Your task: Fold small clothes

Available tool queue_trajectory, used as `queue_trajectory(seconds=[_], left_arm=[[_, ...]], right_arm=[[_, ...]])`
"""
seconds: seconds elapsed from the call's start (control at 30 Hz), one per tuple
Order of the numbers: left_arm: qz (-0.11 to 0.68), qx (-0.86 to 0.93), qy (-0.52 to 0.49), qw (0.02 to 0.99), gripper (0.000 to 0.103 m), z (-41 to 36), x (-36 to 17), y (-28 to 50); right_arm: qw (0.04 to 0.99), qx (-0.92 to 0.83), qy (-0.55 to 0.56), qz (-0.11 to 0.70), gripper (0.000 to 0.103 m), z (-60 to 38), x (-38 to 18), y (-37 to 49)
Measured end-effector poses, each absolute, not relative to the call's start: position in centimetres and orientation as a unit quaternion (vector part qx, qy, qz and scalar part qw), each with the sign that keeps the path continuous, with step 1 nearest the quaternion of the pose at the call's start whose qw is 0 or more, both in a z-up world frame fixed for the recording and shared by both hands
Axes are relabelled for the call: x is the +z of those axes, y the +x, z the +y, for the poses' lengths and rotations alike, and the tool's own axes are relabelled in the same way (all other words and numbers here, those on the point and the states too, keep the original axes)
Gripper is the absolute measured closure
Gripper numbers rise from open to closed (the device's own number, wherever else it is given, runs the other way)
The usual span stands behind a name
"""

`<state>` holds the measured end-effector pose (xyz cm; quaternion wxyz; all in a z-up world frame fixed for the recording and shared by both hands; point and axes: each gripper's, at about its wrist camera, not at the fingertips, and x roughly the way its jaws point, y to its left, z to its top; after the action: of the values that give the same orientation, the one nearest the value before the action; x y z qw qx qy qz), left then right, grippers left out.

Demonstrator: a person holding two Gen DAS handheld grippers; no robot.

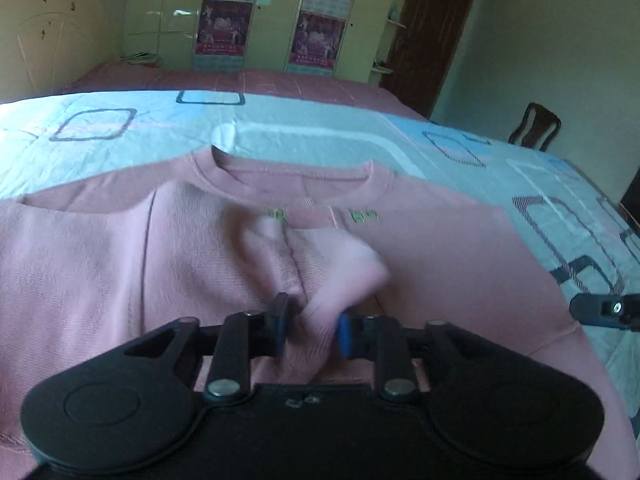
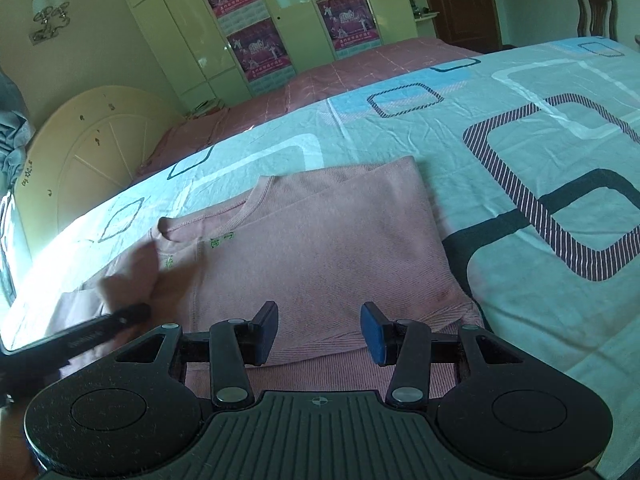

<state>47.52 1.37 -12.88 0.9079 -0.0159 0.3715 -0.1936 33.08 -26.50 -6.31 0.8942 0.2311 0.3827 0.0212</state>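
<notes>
A pink sweatshirt (image 1: pixel 420 264) lies on the bed, collar away from me, with small green lettering below the collar. Its right side is folded in, seen in the right wrist view (image 2: pixel 320 240). My left gripper (image 1: pixel 312 328) is shut on a bunched pink sleeve end (image 1: pixel 332 272) and holds it over the chest of the garment; the cloth is blurred. My right gripper (image 2: pixel 320 330) is open and empty, low over the folded right part near the hem. The left gripper's finger (image 2: pixel 100 328) shows at the left of the right wrist view, the right gripper's tip (image 1: pixel 604 310) at the right edge of the left wrist view.
The bed sheet (image 2: pixel 500 140) is light blue with dark and white square outlines. A pink cover (image 1: pixel 240 80) lies beyond it. A cream headboard (image 2: pixel 88 152), wardrobes with posters (image 1: pixel 224 28), a dark door (image 1: pixel 432 32) and a wooden chair (image 1: pixel 534 126) stand around.
</notes>
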Motion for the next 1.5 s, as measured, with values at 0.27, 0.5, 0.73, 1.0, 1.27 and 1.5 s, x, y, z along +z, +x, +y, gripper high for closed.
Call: queue_trajectory(seconds=[0.27, 0.5, 0.73, 1.0, 1.27, 1.5], left_arm=[[0.325, -0.205, 0.011, 0.923, 0.045, 3.7, -10.3, 42.6], [0.342, -0.095, 0.003, 0.935, 0.048, 14.2, -9.3, 37.9], [0.366, -0.035, -0.043, 0.929, 0.052, 20.0, -11.1, 40.7], [0.375, -0.043, 0.001, 0.926, 0.091, 19.5, -11.7, 43.2], [0.380, -0.055, 0.012, 0.923, 0.091, 19.3, -11.6, 43.7], [0.382, -0.056, 0.012, 0.922, 0.092, 19.7, -11.8, 43.4]], right_arm=[[0.874, 0.102, 0.279, 0.385, 0.040, -23.7, -6.8, 34.8], [0.837, 0.163, 0.330, 0.406, 0.041, -19.0, -8.9, 38.5], [0.811, 0.162, 0.353, 0.438, 0.068, -16.9, -11.3, 42.2], [0.903, 0.171, 0.216, 0.331, 0.098, -16.2, -4.4, 41.0], [0.917, 0.106, 0.155, 0.351, 0.098, -21.4, -8.5, 37.8], [0.909, 0.101, 0.172, 0.367, 0.098, -21.5, -10.2, 36.3]])
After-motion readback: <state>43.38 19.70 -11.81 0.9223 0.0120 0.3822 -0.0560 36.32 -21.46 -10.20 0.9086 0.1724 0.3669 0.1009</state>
